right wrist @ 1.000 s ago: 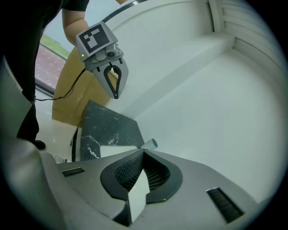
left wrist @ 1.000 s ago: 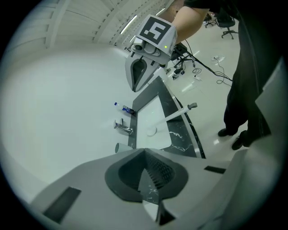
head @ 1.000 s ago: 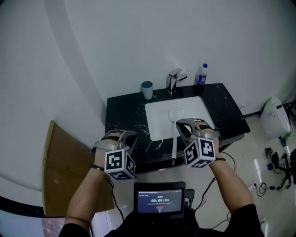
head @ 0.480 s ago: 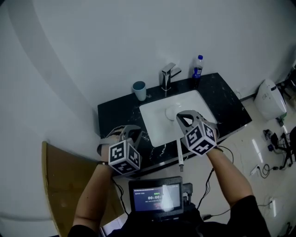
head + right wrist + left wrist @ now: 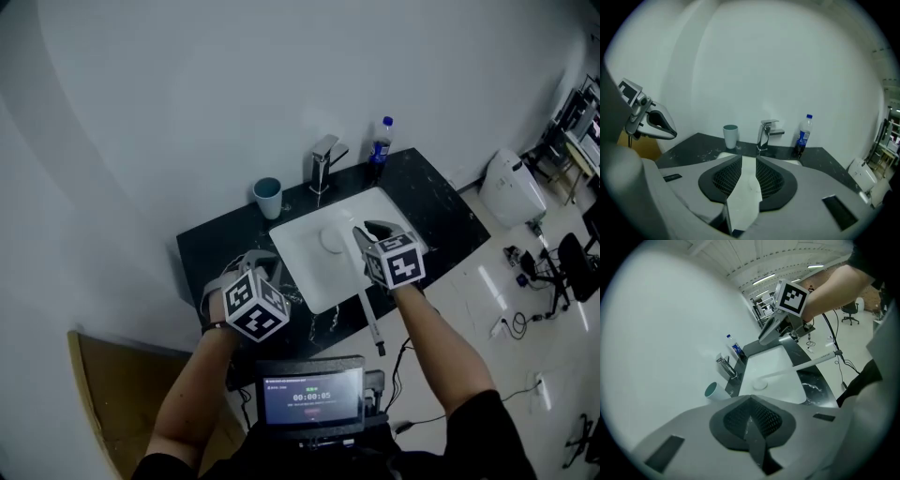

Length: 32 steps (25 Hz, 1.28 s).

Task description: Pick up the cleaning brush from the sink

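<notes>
Sink basin [image 5: 300,255] open from above, brush handle [image 5: 372,319] slanting across its front rim, tap [image 5: 323,161], cup [image 5: 267,198], bottle [image 5: 380,141] along the back.

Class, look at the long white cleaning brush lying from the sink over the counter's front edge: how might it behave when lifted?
The cleaning brush is probably stiff: its slim handle runs straight where it overhangs the counter unsupported. It looks light for its length. Gripped near the sink end, the long free end may dip or swing.

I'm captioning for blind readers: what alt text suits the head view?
A white long-handled cleaning brush lies across the sink in a black counter. The right claw hovers over it, empty jaws opening; the left claw hangs at the counter's left.
</notes>
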Tool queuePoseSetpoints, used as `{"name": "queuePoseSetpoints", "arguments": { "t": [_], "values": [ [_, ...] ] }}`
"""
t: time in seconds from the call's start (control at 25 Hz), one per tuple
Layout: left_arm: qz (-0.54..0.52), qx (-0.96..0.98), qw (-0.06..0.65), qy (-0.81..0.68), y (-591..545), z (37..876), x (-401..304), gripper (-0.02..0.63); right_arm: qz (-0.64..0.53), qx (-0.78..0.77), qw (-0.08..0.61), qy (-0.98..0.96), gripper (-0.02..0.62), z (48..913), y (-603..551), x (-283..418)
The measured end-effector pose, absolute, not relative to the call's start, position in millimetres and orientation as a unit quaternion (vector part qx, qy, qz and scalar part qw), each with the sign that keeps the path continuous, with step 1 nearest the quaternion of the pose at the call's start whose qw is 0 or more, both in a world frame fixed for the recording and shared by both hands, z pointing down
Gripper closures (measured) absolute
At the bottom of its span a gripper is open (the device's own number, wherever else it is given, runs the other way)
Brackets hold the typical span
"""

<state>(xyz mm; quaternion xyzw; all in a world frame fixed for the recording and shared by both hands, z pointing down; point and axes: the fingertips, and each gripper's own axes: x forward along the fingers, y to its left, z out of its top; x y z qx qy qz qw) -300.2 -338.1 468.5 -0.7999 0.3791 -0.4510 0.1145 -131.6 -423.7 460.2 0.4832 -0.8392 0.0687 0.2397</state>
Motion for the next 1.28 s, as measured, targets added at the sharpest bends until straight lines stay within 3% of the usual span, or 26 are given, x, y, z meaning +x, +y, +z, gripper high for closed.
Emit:
{"name": "queuePoseSetpoints", "arguments": {
  "t": [0.16,0.52,0.6,0.76,0.96,1.16,1.28],
  "values": [
    [-0.449,-0.8,0.072,0.392,-359,482,-306,0.595,0.163,0.495,0.245,-0.818,0.497,508,-442,-125],
    [-0.404,-0.785,-0.151,0.445,-397,530,-331,0.595,0.314,0.489,0.299,-0.757,0.496,597,-467,-116],
    [-0.385,-0.769,-0.201,0.47,-399,545,-338,0.595,0.342,0.484,0.312,-0.743,0.442,618,-468,-117],
    [-0.365,-0.738,-0.261,0.505,-405,561,-347,0.595,0.383,0.48,0.346,-0.709,0.442,652,-467,-110],
    [-0.369,-0.726,-0.281,0.508,-407,570,-351,0.595,0.388,0.468,0.393,-0.69,0.442,673,-467,-111],
    [-0.361,-0.742,-0.198,0.529,-429,548,-351,0.595,0.395,0.459,0.45,-0.656,0.441,697,-463,-107],
    [-0.363,-0.739,-0.205,0.53,-430,551,-355,0.595,0.391,0.452,0.475,-0.646,0.444,705,-459,-112]
  ]
}}
